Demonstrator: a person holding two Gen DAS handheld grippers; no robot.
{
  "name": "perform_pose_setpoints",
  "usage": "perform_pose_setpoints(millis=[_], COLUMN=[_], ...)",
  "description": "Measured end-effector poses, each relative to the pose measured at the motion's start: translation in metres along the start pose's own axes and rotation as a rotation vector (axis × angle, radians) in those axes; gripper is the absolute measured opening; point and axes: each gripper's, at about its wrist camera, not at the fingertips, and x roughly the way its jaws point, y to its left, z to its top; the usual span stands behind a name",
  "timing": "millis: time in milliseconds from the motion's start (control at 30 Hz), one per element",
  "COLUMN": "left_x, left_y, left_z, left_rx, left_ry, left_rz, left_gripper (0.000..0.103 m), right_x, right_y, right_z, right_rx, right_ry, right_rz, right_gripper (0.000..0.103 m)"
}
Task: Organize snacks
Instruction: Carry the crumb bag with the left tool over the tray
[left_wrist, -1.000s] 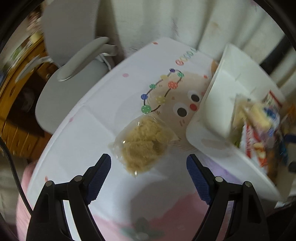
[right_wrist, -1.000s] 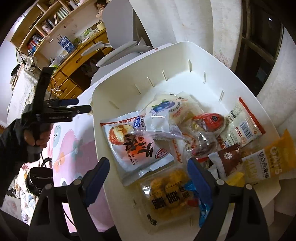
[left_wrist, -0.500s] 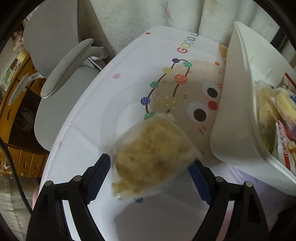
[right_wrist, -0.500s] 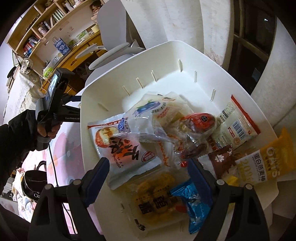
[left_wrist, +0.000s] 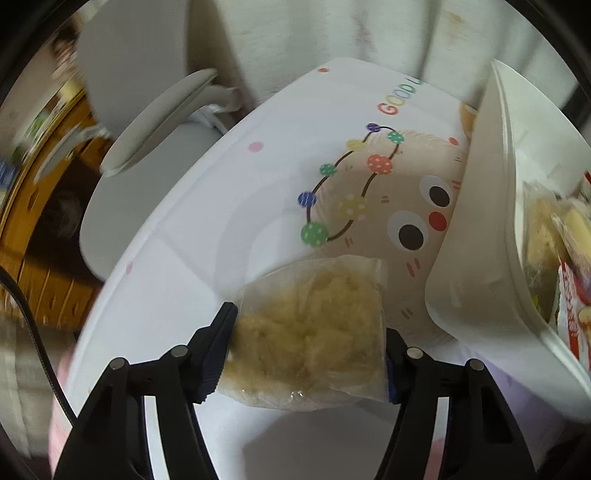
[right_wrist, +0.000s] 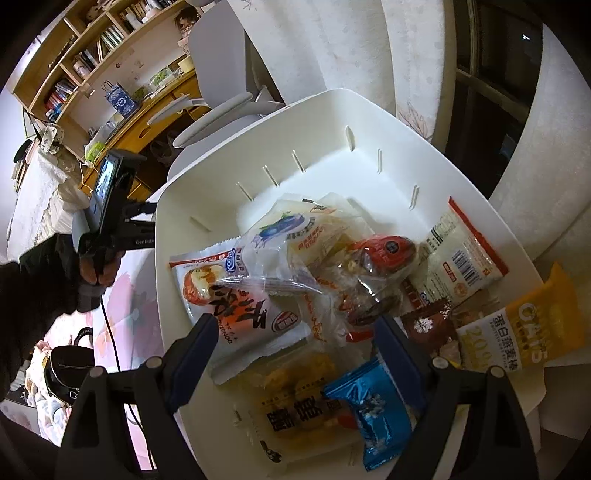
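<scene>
The left gripper has dropped from above the clear packet of pale crumbly snack to straddle it, and its jaws are closing, the blue pads now pressing the wrapper's two sides as it lies on the cartoon-printed bench just beside the white basket. The right gripper hovers with jaws wide and empty over the same basket, where most of the job appears done: a red-and-white pouch, a blueberry-printed packet, a red-capped sweet, a barcode sachet, a brown wrapper, a blue foil packet and a yellow cake pack already lie heaped inside, while an orange oat bar hangs over the rim. By the look of it, the crumbly packet is the last visible stray; lifting it across into the basket is what remains, though other snacks could lie out of frame.
</scene>
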Motion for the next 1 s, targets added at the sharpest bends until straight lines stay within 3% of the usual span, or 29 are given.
perform_pose_setpoints(millis=[200, 533, 900, 1000], left_x=[-0.01, -0.035, -0.11, -0.138], left_y=[-0.008, -0.027, -0.06, -0.075], left_z=[-0.019, -0.058, -0.073, -0.072], left_rx=[-0.164, -0.354, -0.474, -0.479], left_ry=[0.04, 0.156, 0.103, 0.063], left_rz=[0.033, 0.087, 0.081, 0.046], left_gripper=[0.053, 0.05, 0.05, 0.051], right_x=[-0.001, -0.019, -0.041, -0.044], right_y=[0.004, 0.006, -0.006, -0.011], right_z=[0.006, 0.016, 0.016, 0.013], right_rx=[-0.01, -0.037, -0.05, -0.054], right_ry=[0.027, 0.023, 0.011, 0.018], right_rz=[0.045, 0.096, 0.11, 0.107], right_gripper=[0.086, 0.086, 0.086, 0.086])
